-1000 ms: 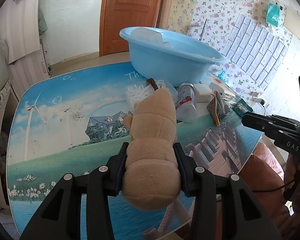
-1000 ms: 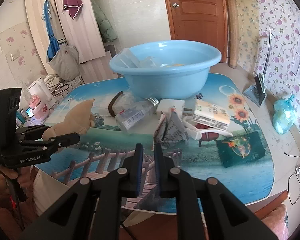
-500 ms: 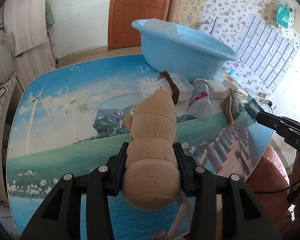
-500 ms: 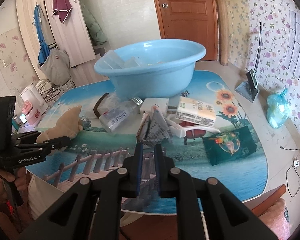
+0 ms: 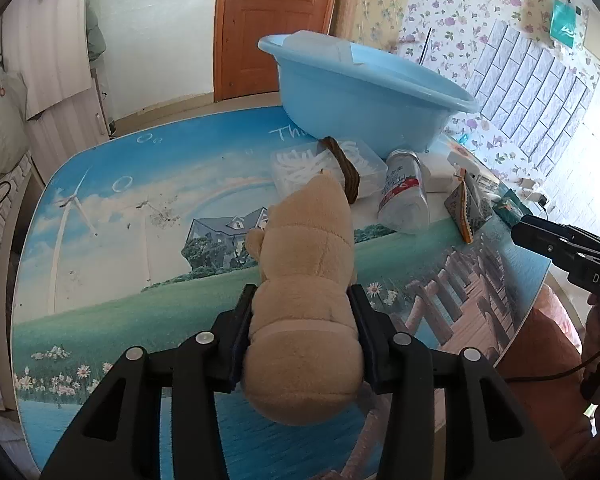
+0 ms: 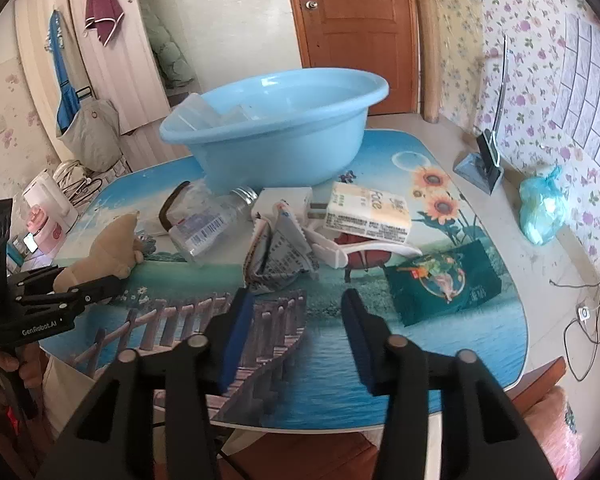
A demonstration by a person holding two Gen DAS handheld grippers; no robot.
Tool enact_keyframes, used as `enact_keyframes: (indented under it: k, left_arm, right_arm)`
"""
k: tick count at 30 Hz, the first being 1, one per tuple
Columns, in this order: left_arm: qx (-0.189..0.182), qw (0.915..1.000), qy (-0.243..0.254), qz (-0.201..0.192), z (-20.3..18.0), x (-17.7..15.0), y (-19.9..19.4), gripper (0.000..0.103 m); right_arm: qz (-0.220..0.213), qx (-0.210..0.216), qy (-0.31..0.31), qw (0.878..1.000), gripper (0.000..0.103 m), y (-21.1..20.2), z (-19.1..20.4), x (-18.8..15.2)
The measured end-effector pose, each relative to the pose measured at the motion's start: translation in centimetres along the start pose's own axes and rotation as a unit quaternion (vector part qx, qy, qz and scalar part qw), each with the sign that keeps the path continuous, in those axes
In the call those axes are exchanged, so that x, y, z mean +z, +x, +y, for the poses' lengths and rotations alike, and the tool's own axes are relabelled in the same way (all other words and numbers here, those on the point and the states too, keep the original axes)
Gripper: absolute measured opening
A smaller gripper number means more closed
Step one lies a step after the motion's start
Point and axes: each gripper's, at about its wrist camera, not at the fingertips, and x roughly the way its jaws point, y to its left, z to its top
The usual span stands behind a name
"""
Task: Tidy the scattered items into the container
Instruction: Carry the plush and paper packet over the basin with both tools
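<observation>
My left gripper (image 5: 302, 300) is shut on a tan plush toy (image 5: 306, 280), held above the near part of the table; the toy (image 6: 108, 250) also shows at the left of the right wrist view. The light blue basin (image 5: 360, 96) (image 6: 276, 128) stands at the far side with a clear box leaning inside. My right gripper (image 6: 296, 302) is open and empty over the table's front edge. Ahead of it lie a folded snack packet (image 6: 280, 256), a clear bottle (image 6: 212, 226), a tissue pack (image 6: 368, 216) and a dark green packet (image 6: 444, 280).
A clear box of white sticks with a brown strap (image 5: 328, 168) lies by the basin. A white charger (image 6: 286, 202) and a white plastic piece (image 6: 340, 250) sit mid-table. A blue bag (image 6: 542, 208) and a phone stand (image 6: 482, 164) are at the right edge.
My right gripper has opened wide from shut. The left gripper has carried the plush toy a little further over the table towards the basin.
</observation>
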Motion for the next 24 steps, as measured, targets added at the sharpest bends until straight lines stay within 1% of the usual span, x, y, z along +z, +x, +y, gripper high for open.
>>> enact_keyframes:
  k: [5,10,13,17,21,22,23,24]
  left_arm:
    - [0.011,0.9999,0.012,-0.002,-0.3,0.1,0.2,0.046]
    - [0.013,0.9998,0.013,-0.003,-0.2,0.2,0.4,0.047]
    - [0.015,0.9997,0.016,-0.003,-0.2,0.2,0.4,0.048]
    - [0.016,0.9997,0.02,-0.006,-0.2,0.3,0.5,0.049]
    - [0.012,0.9997,0.021,-0.007,-0.1,0.4,0.5,0.048]
    - [0.007,0.9997,0.02,-0.007,-0.1,0.4,0.4,0.045]
    - [0.005,0.9998,0.018,-0.006,0.0,0.4,0.4,0.045]
    - [0.004,0.9998,0.018,-0.006,0.0,0.4,0.4,0.045]
  right_arm:
    - [0.001,-0.005,0.001,1.0,0.06,0.7,0.5,0.6]
    - [-0.003,-0.003,-0.017,1.0,0.06,1.6,1.8,1.2]
    - [0.001,-0.011,-0.023,1.0,0.06,2.5,2.4,1.6]
    - [0.008,-0.02,-0.022,1.0,0.06,3.5,2.4,1.8]
    - [0.015,-0.026,-0.021,0.999,0.06,4.3,2.5,1.8]
    - [0.015,-0.031,-0.022,0.999,0.059,4.4,2.5,1.8]
    - [0.012,-0.036,-0.023,0.999,0.05,4.4,2.5,1.8]
    - [0.01,-0.035,-0.023,0.999,0.046,4.3,2.4,1.7]
